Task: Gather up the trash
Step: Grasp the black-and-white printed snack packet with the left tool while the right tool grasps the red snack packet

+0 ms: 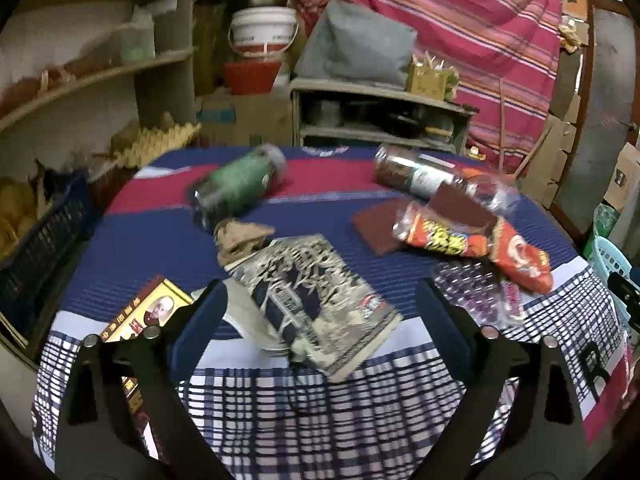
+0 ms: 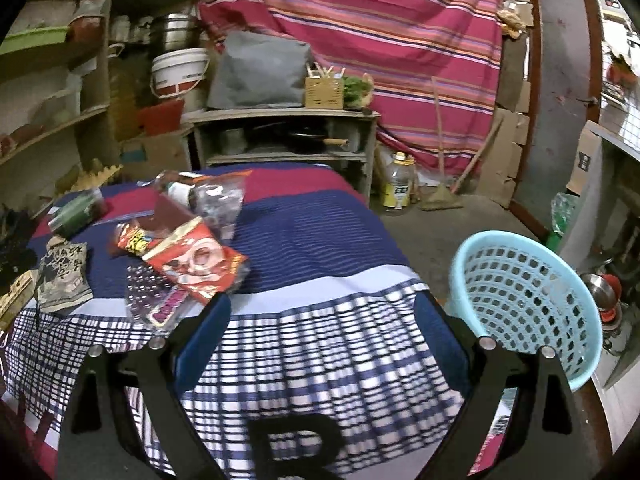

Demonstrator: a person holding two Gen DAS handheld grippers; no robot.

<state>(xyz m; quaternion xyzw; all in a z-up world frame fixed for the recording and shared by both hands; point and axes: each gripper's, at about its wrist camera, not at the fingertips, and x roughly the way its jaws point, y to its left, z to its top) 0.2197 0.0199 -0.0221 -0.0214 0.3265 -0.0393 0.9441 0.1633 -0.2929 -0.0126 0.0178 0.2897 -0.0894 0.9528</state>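
Left gripper point(image 1: 320, 312) wide open over grey wrapper point(image 1: 316, 304); right gripper point(image 2: 320, 320) agape, empty, beside basket point(image 2: 524, 304).

The left gripper point(image 1: 320, 312) has its jaws spread wide, blue-padded fingers point(image 1: 200, 320) angled outward from the black linkage below them, nothing clamped between the pads. The right gripper point(image 2: 322, 320) is likewise spread wide, its blue pads point(image 2: 440, 332) apart and bare, black arms converging beneath toward the camera.

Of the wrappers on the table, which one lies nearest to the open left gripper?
The crumpled grey-and-navy snack bag, lying right between the left gripper fingers. The orange-red chip bags and the clear purple-dotted wrapper lie farther right.
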